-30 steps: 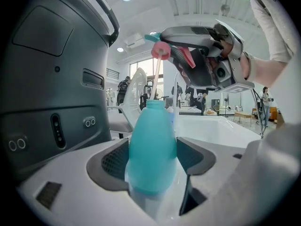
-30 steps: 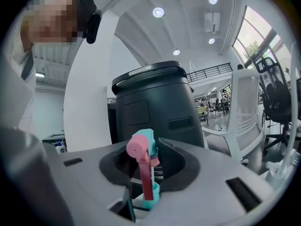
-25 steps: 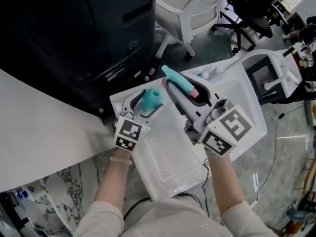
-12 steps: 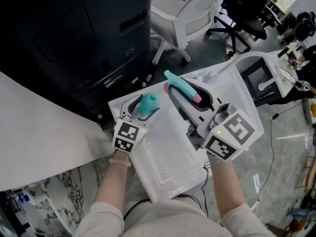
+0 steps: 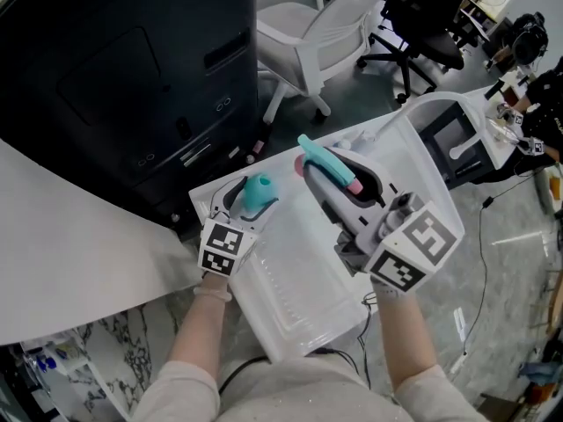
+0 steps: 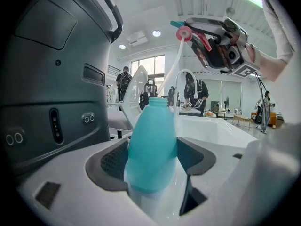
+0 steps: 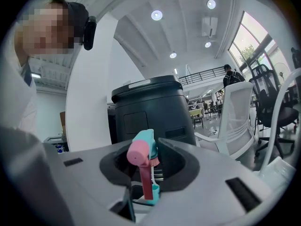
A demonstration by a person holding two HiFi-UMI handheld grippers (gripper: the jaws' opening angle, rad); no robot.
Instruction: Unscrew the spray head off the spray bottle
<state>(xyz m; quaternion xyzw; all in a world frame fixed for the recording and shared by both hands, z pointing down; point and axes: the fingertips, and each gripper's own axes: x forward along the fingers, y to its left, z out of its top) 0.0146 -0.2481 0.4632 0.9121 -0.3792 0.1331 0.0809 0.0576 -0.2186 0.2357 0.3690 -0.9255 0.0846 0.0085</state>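
The teal spray bottle (image 5: 257,193) stands with a bare open neck in my left gripper (image 5: 249,202), whose jaws are shut wide on its body (image 6: 153,145). The spray head (image 5: 327,163), teal with a pink nozzle and trigger, is off the bottle. It sits in my right gripper (image 5: 341,176), which is shut on it. In the right gripper view the spray head (image 7: 143,161) stands between the jaws. From the left gripper view, the spray head (image 6: 197,34) hangs up and to the right of the bottle, with its clear dip tube (image 6: 167,79) trailing down.
Both grippers hover over a white tray-like table (image 5: 299,297). A big dark cabinet (image 5: 132,60) stands behind it, a white board (image 5: 70,253) lies at the left. A white chair (image 5: 334,25), a black office chair (image 5: 422,16) and a white machine (image 5: 466,139) are at the back right.
The bottle and the spray head have drawn a little further apart, the bottle going left. The head camera has shifted slightly. Both grips are unchanged.
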